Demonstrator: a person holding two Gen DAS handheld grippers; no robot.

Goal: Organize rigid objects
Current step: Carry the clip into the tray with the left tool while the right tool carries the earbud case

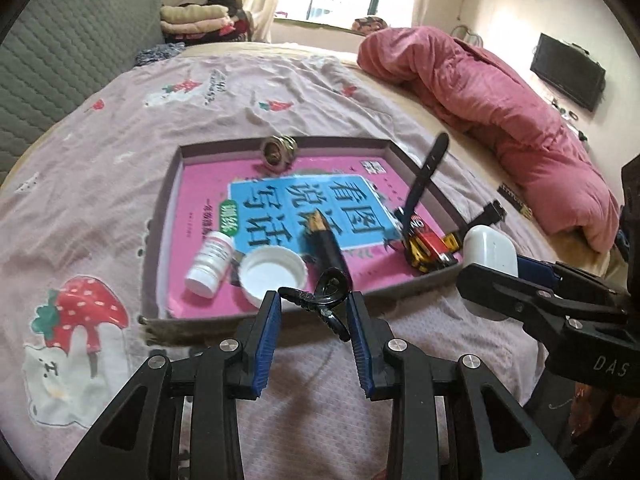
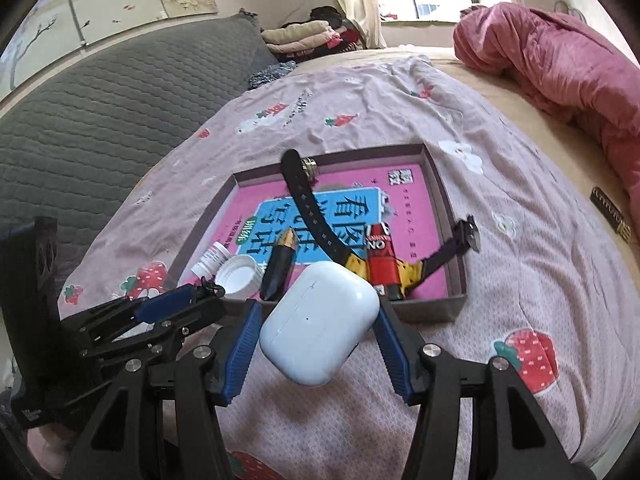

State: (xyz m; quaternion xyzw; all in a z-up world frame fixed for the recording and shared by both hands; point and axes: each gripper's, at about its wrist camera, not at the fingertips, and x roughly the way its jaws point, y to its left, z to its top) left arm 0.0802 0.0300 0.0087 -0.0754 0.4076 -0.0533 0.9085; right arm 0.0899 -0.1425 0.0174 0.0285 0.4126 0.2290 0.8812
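Observation:
A shallow grey box (image 1: 160,240) lined with a pink and blue book lies on the bed; it also shows in the right wrist view (image 2: 436,184). In it lie a white pill bottle (image 1: 210,262), a white lid (image 1: 274,274), a black pen (image 1: 326,242), a metal ring (image 1: 278,152), a black watch (image 1: 424,176) and a red-yellow toy car (image 1: 432,246). My left gripper (image 1: 314,310) is shut on a black twisted clip (image 1: 324,296) at the box's near edge. My right gripper (image 2: 318,322) is shut on a white earbud case (image 2: 320,320), just short of the box's near wall.
The bed has a pink strawberry-print sheet (image 1: 100,200). A red quilt (image 1: 500,112) is heaped at the right, a grey padded headboard (image 2: 100,112) stands at the left, and folded clothes (image 1: 200,20) lie at the far end. A small dark strip (image 2: 610,214) lies right of the box.

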